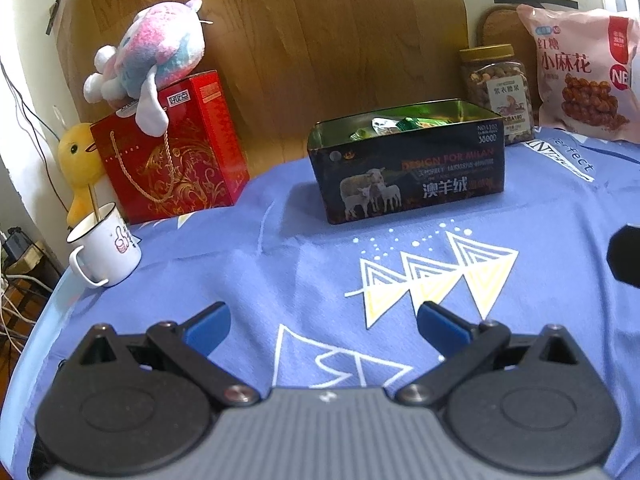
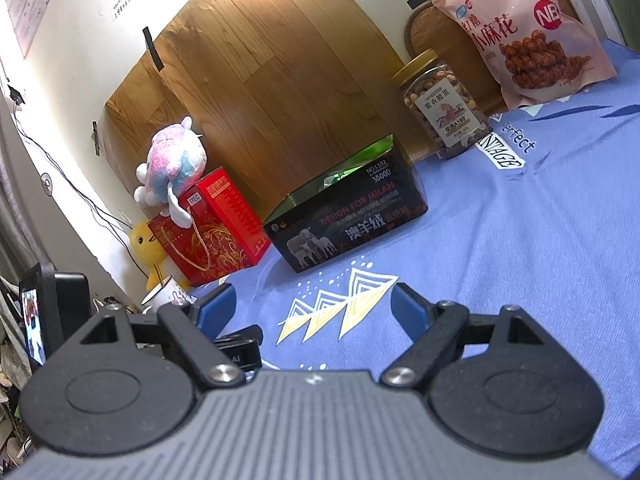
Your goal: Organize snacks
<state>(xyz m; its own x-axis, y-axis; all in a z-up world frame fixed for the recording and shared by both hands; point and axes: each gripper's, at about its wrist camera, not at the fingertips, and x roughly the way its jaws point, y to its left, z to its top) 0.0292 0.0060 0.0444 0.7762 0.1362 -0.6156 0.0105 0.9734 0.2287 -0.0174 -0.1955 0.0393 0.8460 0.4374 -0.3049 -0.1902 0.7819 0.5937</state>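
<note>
Blue-padded left tongs (image 1: 323,322) and right tongs (image 2: 312,302) hover spread and empty above the table (image 1: 280,280), draped in a periwinkle printed cloth. Beyond them stands an open black tin (image 1: 408,164) holding green snack packets (image 1: 384,126). Behind the tin, toward its right, stand a jar of nuts (image 1: 498,88) and a pink snack bag (image 1: 584,72); a red gift box (image 1: 172,152) stands to the tin's left.

tin (image 1: 408,176) contents mostly hidden, bag (image 1: 580,68) cropped

left gripper (image 1: 323,326) bottom centre, jaws spread, empty | open tin (image 1: 406,160) centre, snack packets (image 1: 394,125) inside | blue cloth (image 1: 280,264) beneath
</note>
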